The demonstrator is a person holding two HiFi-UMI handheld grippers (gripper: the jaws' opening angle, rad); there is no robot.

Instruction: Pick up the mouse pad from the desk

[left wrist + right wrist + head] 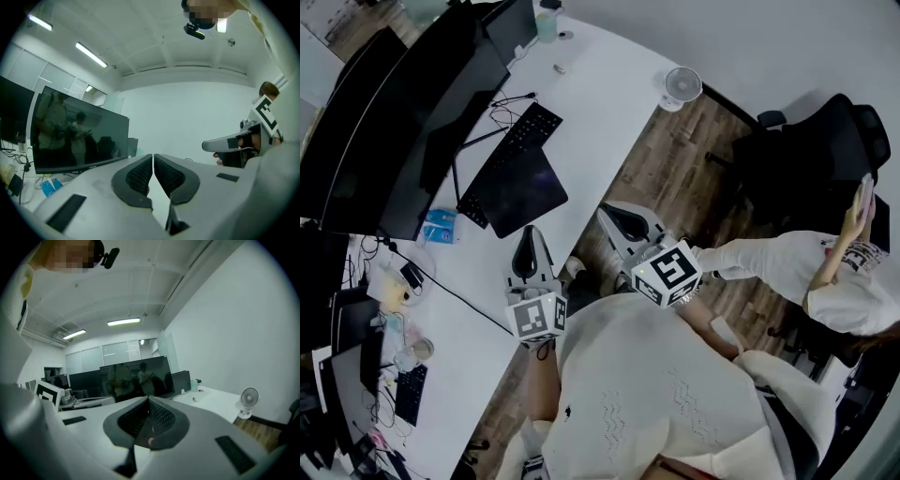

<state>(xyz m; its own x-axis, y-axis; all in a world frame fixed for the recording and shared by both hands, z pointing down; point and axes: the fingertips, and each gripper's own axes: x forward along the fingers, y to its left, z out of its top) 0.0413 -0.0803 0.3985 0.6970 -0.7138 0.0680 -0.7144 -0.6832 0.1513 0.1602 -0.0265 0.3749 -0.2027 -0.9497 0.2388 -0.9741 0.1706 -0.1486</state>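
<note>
The mouse pad (530, 192) lies flat on the white desk (600, 84), dark, in front of the monitors (403, 122). The keyboard (514, 155) runs along its far-left side and seems to overlap that edge, though the head view is too small to be sure.

The left hand-held gripper (529, 236) is over the desk with its tip just at the mouse pad's near edge as seen from above; touching or not, I cannot tell. In its own view the left hand-held gripper (153, 157) has its jaws closed together with nothing between them.

The right hand-held gripper (614, 216) is off the desk's edge, over the wood floor (675, 159), well apart from the mouse pad. In its own view (monitors and a fan (249, 399) lie ahead) the right hand-held gripper (149, 400) also has its jaws meeting at the tips, empty.

A blue packet (441, 225) lies near the monitor foot. A second person (825, 272) sits at right beside a black chair (825, 150).
</note>
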